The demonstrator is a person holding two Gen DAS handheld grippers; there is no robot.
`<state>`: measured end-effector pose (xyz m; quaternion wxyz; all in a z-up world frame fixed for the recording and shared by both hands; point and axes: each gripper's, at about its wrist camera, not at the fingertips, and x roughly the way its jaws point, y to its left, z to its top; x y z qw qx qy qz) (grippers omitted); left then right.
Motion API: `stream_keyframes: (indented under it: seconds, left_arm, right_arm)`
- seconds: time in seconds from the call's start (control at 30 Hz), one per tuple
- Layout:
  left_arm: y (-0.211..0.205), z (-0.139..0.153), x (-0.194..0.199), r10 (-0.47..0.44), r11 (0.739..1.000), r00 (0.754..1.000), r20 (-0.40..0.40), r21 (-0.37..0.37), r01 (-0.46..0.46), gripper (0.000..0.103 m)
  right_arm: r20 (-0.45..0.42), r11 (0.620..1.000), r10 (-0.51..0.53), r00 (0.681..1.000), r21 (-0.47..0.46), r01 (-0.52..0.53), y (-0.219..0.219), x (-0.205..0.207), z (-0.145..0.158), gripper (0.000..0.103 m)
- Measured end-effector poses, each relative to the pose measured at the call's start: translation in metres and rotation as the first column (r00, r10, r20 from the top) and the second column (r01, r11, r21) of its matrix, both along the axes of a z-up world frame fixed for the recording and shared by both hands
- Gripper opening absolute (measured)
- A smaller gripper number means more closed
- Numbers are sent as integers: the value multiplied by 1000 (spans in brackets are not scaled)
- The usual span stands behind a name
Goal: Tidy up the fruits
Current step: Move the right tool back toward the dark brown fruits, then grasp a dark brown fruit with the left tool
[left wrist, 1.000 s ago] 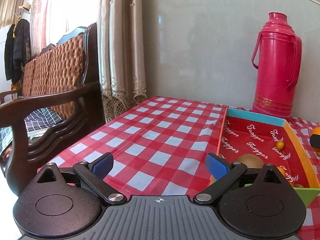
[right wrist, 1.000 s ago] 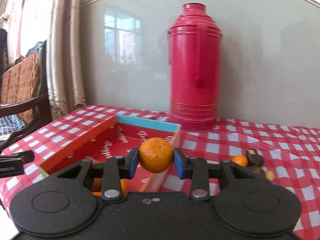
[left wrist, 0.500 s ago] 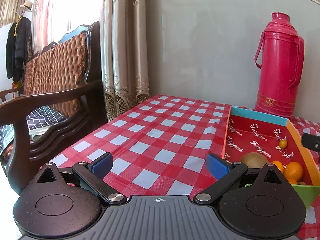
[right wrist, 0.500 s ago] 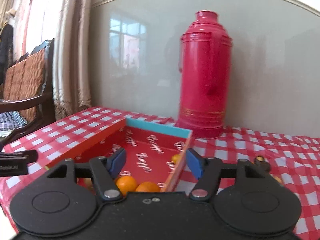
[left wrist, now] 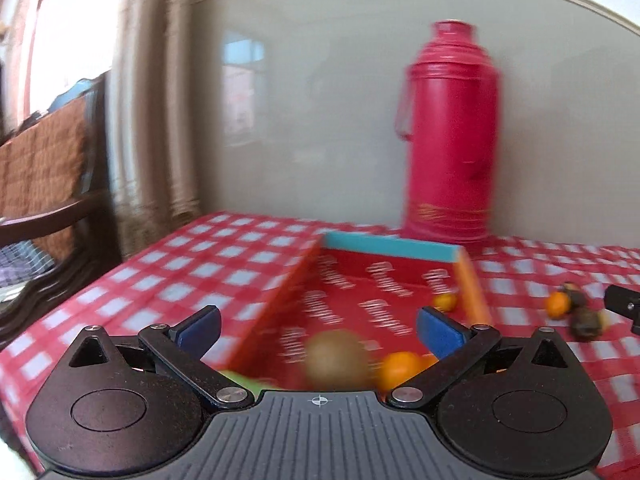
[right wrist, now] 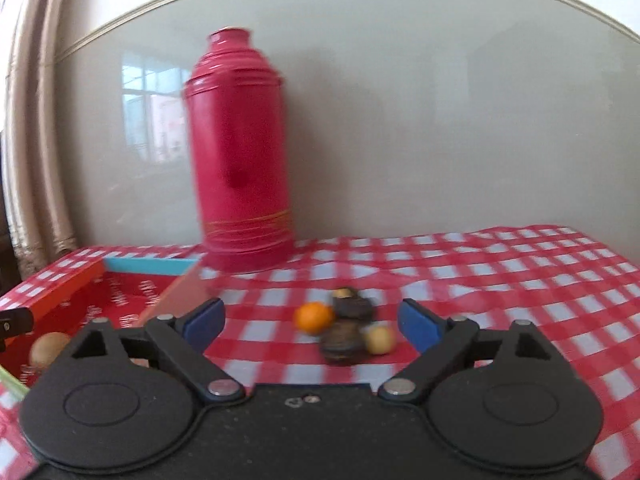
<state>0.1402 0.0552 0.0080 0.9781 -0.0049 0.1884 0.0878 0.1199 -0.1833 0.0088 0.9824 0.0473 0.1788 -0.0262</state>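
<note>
Checkered red tablecloth [left wrist: 224, 276], both views blurred. Left wrist: my left gripper [left wrist: 318, 326] gapes wide over the red tray [left wrist: 352, 280], kiwi [left wrist: 338, 358] and orange [left wrist: 402, 368] inside. Right wrist: my right gripper [right wrist: 310, 322] wide, empty; small orange [right wrist: 314, 317], dark fruits [right wrist: 344, 344] on cloth near thermos [right wrist: 240, 152].

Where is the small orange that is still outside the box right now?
In the right wrist view the small orange lies on the checked tablecloth, right of the box, in front of the red flask, beside two dark fruits.

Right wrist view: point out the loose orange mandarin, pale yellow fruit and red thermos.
Orange mandarin [right wrist: 314, 317], right wrist view, centre of peel.
Pale yellow fruit [right wrist: 380, 340], right wrist view, middle.
Red thermos [right wrist: 240, 168], right wrist view, mid body.
</note>
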Motion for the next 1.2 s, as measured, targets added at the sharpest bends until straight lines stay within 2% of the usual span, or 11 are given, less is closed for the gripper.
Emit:
stream_keyframes:
  seconds: [0.3, 0.47, 0.73, 0.8, 0.87, 1.07, 1.13, 1.2]
  left_arm:
    - [-92, -2, 22, -176, 984, 984, -4, 13, 176, 103]
    - [-141, -11, 38, -288, 958, 957, -36, 6, 288, 103]
    - [-192, -27, 62, -361, 932, 927, -95, 1, 363, 101]
    - [-202, -32, 74, -372, 927, 921, -116, -5, 374, 85]
    - [-207, -37, 87, -383, 923, 910, -156, -23, 385, 79]
    - [-217, -51, 111, -391, 919, 895, -214, -46, 391, 76]
    - [-222, -56, 117, -410, 911, 881, -236, -62, 408, 62]
    - [-226, -55, 118, -410, 911, 882, -234, -61, 408, 43]
  right_arm:
    - [-1, 992, -130, 992, 7, 130, -65, -15, -2, 90]
    - [-20, 982, -186, 982, 14, 186, -94, -17, -6, 90]
    - [-95, 965, -261, 961, -11, 261, -122, 5, -17, 90]
    - [-109, 963, -270, 957, -14, 270, -129, 11, -21, 90]
    - [-113, 960, -280, 953, -16, 280, -135, 14, -24, 90]
    - [-130, 954, -298, 946, -24, 298, -148, 21, -31, 90]
    - [-135, 955, -297, 945, -27, 296, -149, 23, -32, 91]
    - [-142, 955, -296, 945, -35, 294, -150, 24, -33, 91]
